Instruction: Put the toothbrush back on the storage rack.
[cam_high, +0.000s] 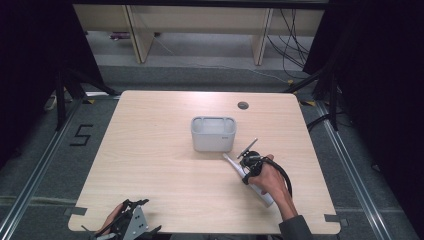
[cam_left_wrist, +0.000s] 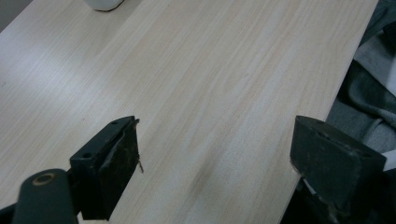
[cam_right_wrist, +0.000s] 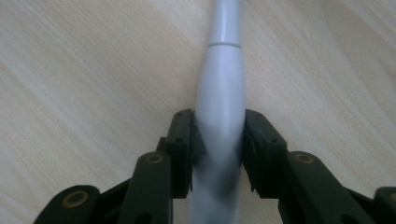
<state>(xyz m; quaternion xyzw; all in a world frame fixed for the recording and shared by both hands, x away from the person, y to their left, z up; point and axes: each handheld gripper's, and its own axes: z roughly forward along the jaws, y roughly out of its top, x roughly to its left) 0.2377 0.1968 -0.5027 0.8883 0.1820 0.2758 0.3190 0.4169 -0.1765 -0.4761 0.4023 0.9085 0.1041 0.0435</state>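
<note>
A long white handle with a thin neck, like an electric toothbrush (cam_high: 266, 197), lies slanted on the wooden table (cam_high: 165, 165) at the right. It points toward a pale grey holder (cam_high: 213, 134) with compartments at the table's middle. My right gripper (cam_high: 247, 171) reaches down over it. In the right gripper view the two black pads press on both sides of the white handle (cam_right_wrist: 224, 70), so the right gripper (cam_right_wrist: 219, 127) is shut on it. My left gripper (cam_high: 136, 202) rests at the front left edge. In its own view the left gripper (cam_left_wrist: 217, 149) stands wide open over bare wood.
A round cable hole (cam_high: 243, 105) sits near the table's far edge. The holder's bottom corner (cam_left_wrist: 103, 3) shows at the top of the left gripper view, and grey clothing (cam_left_wrist: 369, 93) lies past the table's edge. Desk legs and cables stand beyond the table.
</note>
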